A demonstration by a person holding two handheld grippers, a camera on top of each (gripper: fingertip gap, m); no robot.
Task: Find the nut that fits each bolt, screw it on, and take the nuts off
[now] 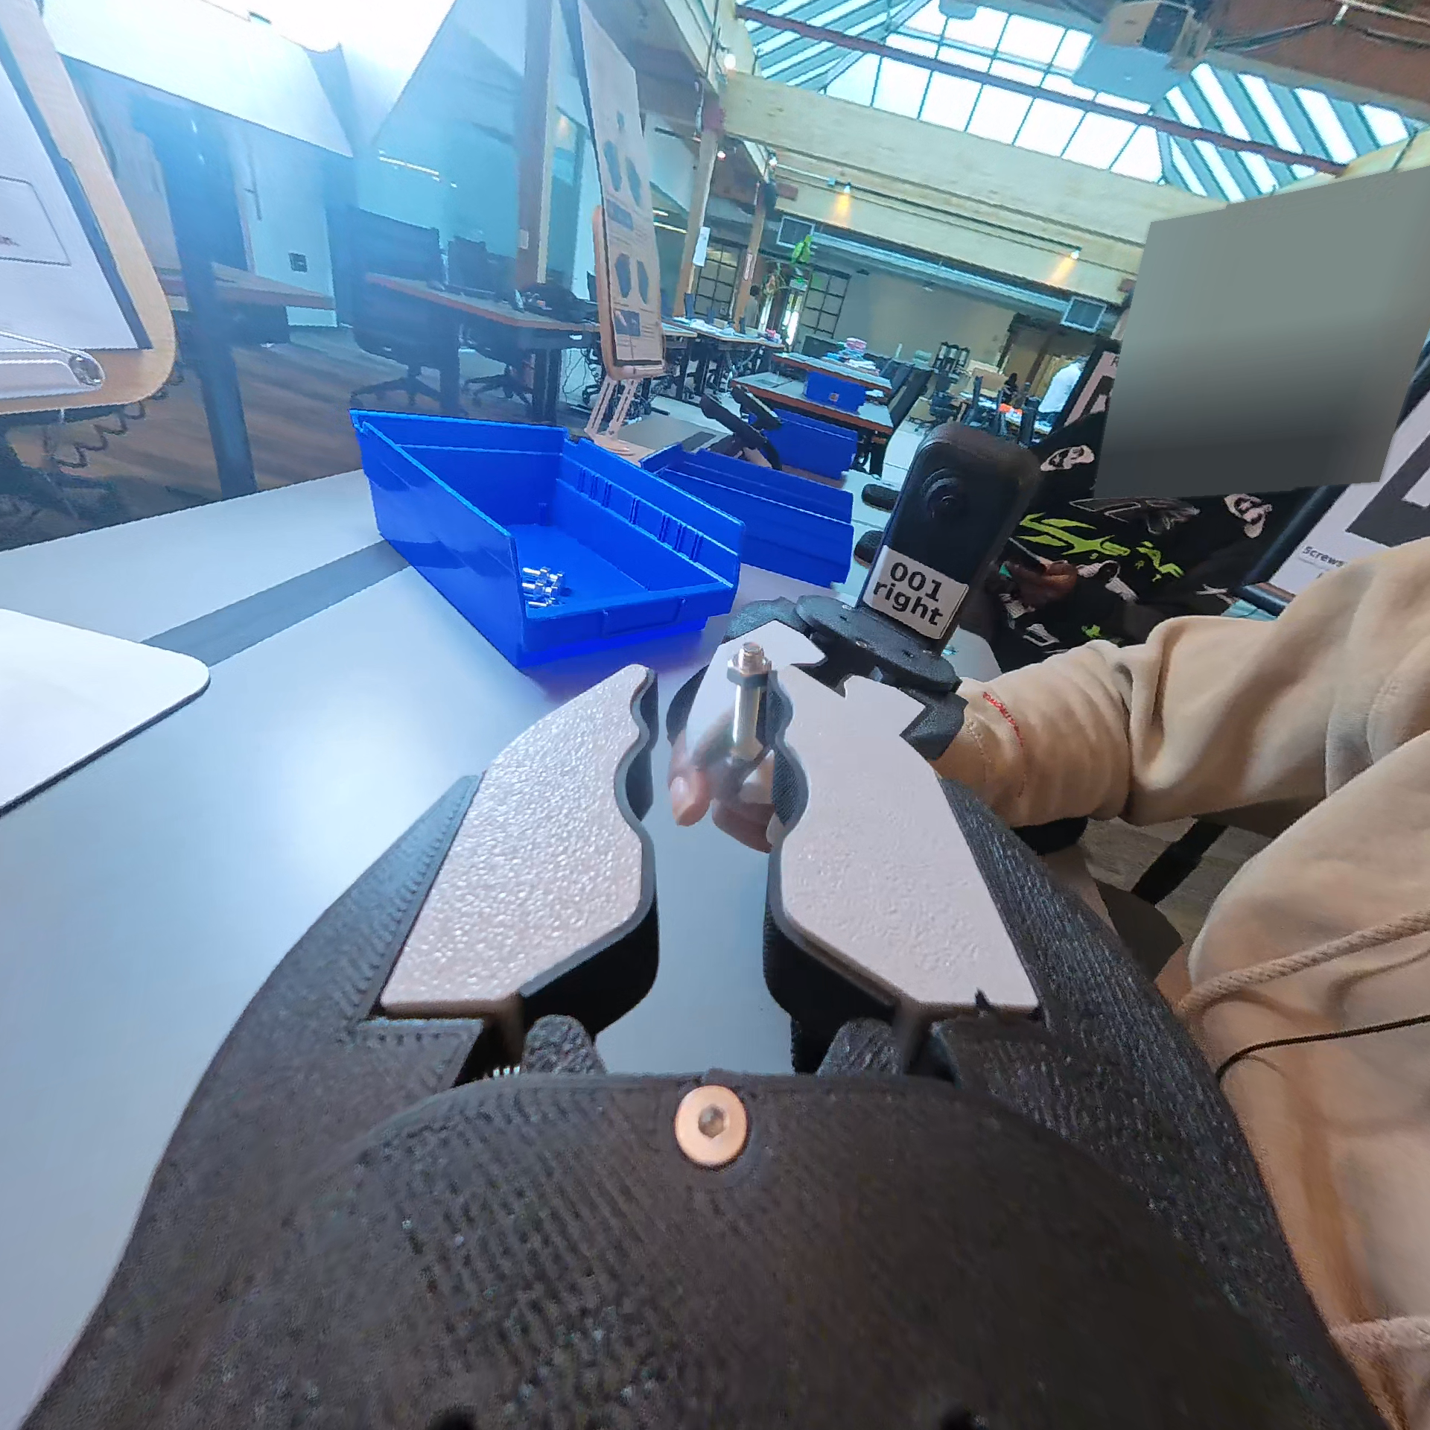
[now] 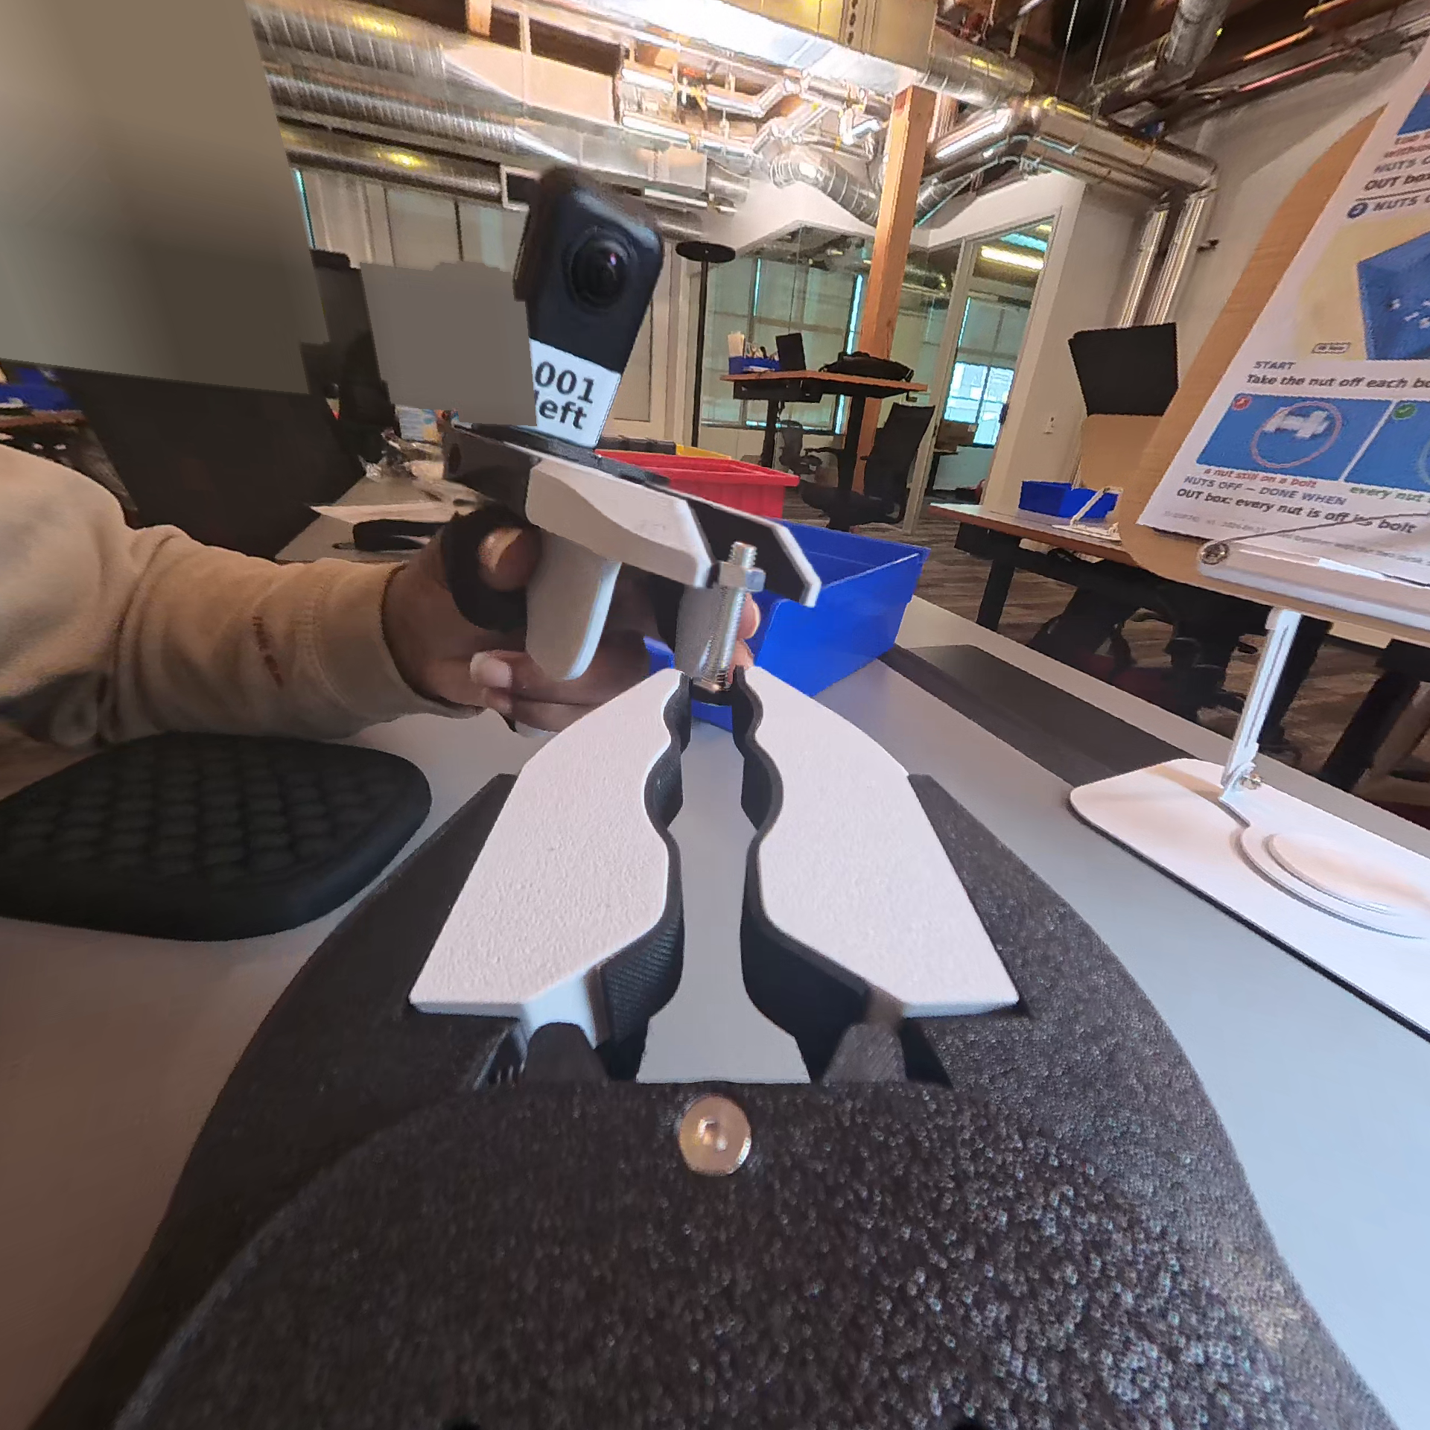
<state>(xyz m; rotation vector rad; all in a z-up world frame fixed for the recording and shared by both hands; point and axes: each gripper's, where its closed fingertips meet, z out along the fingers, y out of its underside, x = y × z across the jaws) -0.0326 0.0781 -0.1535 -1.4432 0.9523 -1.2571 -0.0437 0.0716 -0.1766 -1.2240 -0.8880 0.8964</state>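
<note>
— Grey table (image 1: 232, 774) is seen under both grippers, with an open office of desks and chairs spread out behind. What is being held up front?

— One bolt (image 2: 716, 634), stood upright above the table. Its lower end is clamped between the tips of the right gripper (image 2: 708, 689). The fingers are closed on it, as shown in the right wrist view.

— And the nut?

— The nut (image 2: 739, 576) is threaded on near the top of the bolt, with a short stub of thread left showing above it. The left gripper (image 1: 716, 685) is brought in level with it from the side.

— Is it gripped there?

— Not by the look of it. In the left wrist view the fingers are parted wider than the nut. The nut is seen just beside the right-hand fingertip, and a clear gap is left to the other. Whether it is actually touched cannot be told.

— What else is laid out?

— A blue bin (image 1: 464, 526) is set just beyond the grippers, with a few silver bolts (image 1: 542, 584) gathered in its near corner. A second blue bin (image 1: 774, 518) is placed behind it. A black honeycomb pad (image 2: 193, 828) is seen at one side and a white document stand (image 2: 1161, 820) at the other.
</note>
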